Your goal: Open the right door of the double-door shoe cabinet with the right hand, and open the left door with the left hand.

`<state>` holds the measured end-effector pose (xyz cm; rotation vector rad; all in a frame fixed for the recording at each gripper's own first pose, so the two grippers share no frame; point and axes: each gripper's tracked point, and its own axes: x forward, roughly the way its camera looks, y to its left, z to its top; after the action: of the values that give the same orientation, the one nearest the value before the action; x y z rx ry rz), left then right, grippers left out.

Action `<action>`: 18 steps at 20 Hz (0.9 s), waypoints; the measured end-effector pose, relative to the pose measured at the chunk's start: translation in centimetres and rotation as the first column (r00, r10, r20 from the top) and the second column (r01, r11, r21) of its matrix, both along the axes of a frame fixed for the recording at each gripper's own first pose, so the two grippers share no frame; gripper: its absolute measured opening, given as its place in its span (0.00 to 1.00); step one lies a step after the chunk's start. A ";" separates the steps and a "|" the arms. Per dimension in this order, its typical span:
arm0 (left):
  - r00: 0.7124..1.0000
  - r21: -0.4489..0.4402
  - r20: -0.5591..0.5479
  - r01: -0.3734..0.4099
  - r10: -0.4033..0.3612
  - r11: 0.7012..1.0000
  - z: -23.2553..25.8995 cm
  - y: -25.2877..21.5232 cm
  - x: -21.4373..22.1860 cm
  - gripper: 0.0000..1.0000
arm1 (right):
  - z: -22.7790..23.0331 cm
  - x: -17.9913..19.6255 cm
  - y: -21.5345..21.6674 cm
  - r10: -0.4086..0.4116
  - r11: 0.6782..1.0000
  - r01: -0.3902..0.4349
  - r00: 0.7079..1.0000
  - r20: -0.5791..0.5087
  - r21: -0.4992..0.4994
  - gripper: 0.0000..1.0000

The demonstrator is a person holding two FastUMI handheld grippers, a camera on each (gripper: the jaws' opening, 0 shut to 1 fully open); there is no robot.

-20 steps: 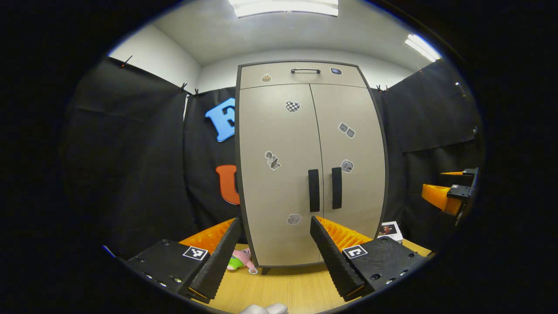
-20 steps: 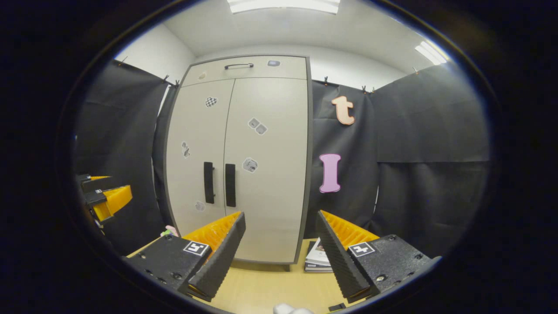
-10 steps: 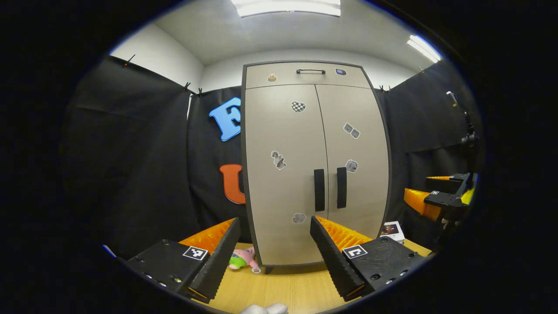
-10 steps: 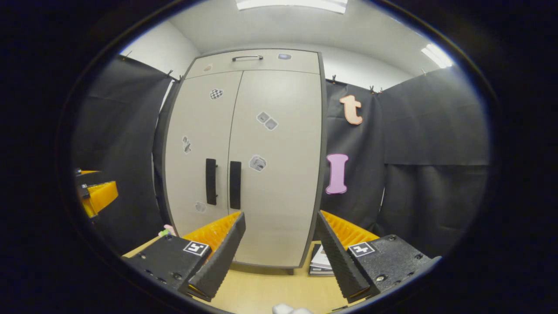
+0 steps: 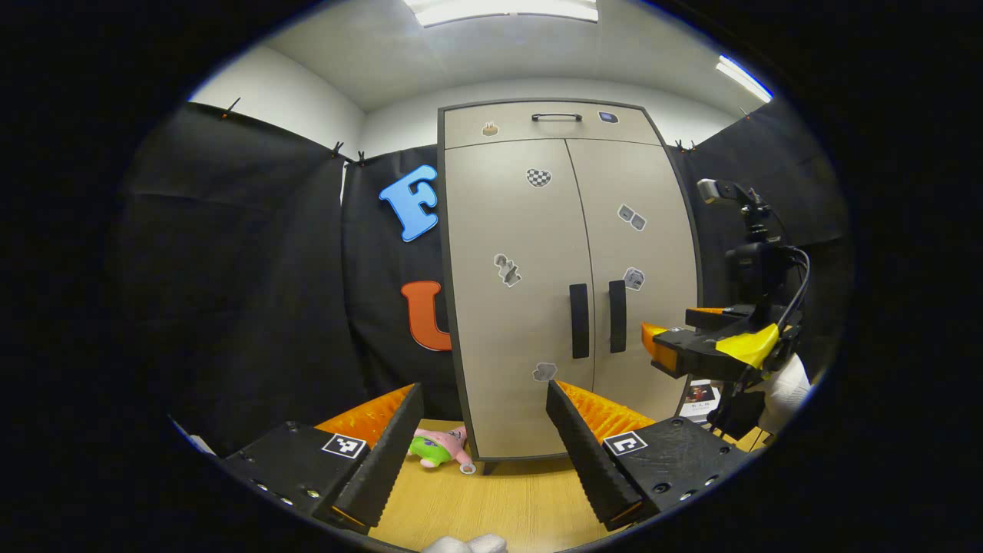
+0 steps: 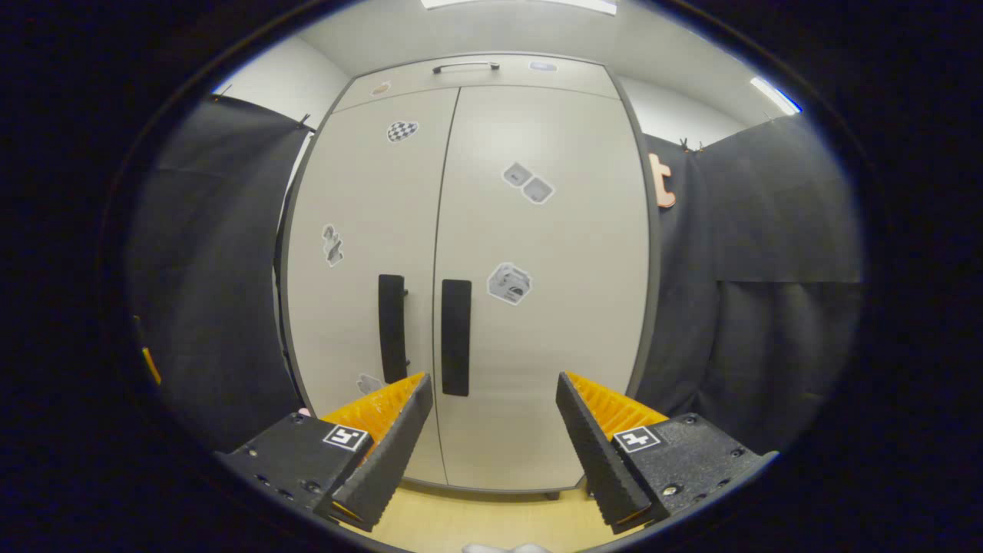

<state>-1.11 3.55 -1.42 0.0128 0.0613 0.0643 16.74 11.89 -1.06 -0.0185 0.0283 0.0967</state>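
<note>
A tall beige shoe cabinet [image 5: 537, 253] [image 6: 537, 307] stands on a wooden table, both doors closed, stickers on the fronts. Two dark vertical handles sit side by side at the centre seam: left handle [image 5: 579, 320] [image 6: 392, 328], right handle [image 5: 617, 316] [image 6: 455, 336]. My left gripper [image 5: 484, 438] is open, well back from the cabinet, with nothing between its fingers. My right gripper [image 6: 491, 430] is open and close to the right door, its gap just right of and below the right handle. In the left gripper view the right gripper [image 5: 676, 349] hangs beside the cabinet's right edge, held by a white-gloved hand [image 5: 783, 388].
A pink and green plush toy [image 5: 438, 449] lies on the wooden table [image 5: 499, 503] at the cabinet's left foot. A booklet [image 5: 700, 393] lies at its right foot. A drawer with a handle [image 5: 557, 117] tops the cabinet. Black cloth walls surround the booth.
My right gripper has moved forward toward the cabinet, so the doors and handles loom larger. My left gripper drifted slightly left. Both grippers stayed open; doors stayed closed.
</note>
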 end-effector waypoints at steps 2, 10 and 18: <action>1.000 -0.004 -0.003 -0.013 0.013 1.000 -0.1 0.3 -0.2 0.96 | 0.0 2.2 1.1 0.001 1.000 -0.001 1.000 -0.006 0.001 1.00; 0.998 0.010 0.007 -0.061 0.061 0.998 0.7 1.3 -0.8 0.96 | -0.4 8.8 3.0 -0.028 1.000 0.028 0.998 -0.062 0.009 0.94; 0.997 0.007 -0.005 -0.080 0.080 0.997 0.1 1.9 -1.1 0.96 | 0.1 10.3 3.5 -0.058 0.998 0.060 0.995 -0.079 0.029 0.60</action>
<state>-2.21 5.41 -1.28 0.0169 0.0671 0.1443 26.99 15.39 -0.91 0.0177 0.1057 0.0386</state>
